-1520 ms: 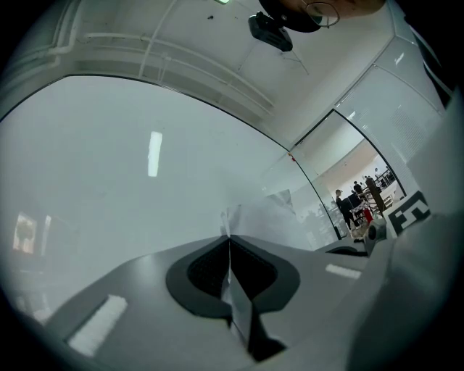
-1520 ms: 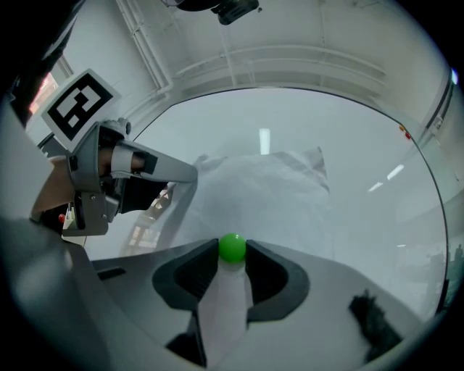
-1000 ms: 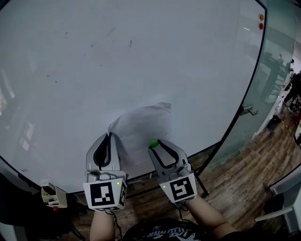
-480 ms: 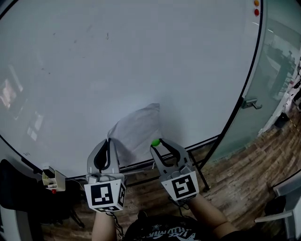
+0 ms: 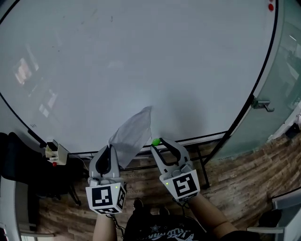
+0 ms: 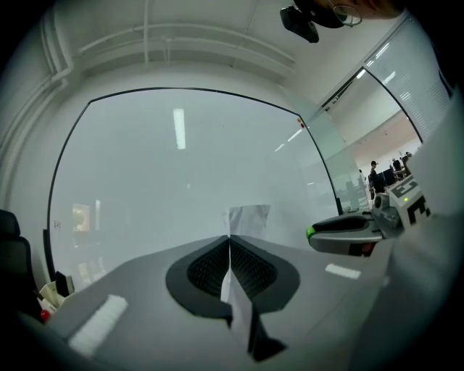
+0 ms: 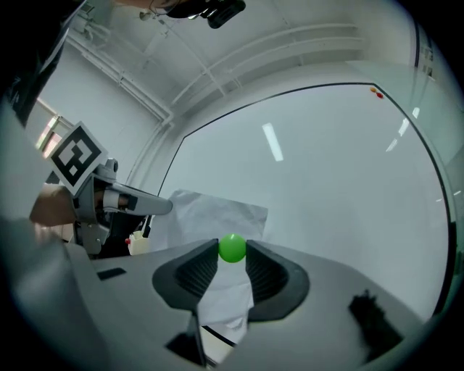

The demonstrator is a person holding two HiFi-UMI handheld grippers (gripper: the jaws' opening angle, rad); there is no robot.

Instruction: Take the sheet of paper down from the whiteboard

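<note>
The white sheet of paper (image 5: 133, 133) hangs free in front of the whiteboard (image 5: 141, 56), off its surface. My left gripper (image 5: 109, 147) is shut on the sheet's lower corner, and in the left gripper view the paper (image 6: 248, 217) rises from the closed tips of that gripper (image 6: 229, 238). My right gripper (image 5: 156, 141) is beside it, shut on a small green ball magnet (image 5: 155, 141). In the right gripper view the ball (image 7: 232, 247) sits pinched at the tips, with the sheet (image 7: 210, 214) behind it.
A red magnet (image 5: 270, 6) sticks at the board's top right. A small box with markers (image 5: 55, 153) sits at the board's lower left, beside a black chair (image 5: 19, 174). A glass wall with a door handle (image 5: 261, 103) stands at the right. Below is wooden floor (image 5: 244, 179).
Both grippers have come down and back from the board. The sheet came with the left gripper and now shows narrower, near the board's lower edge.
</note>
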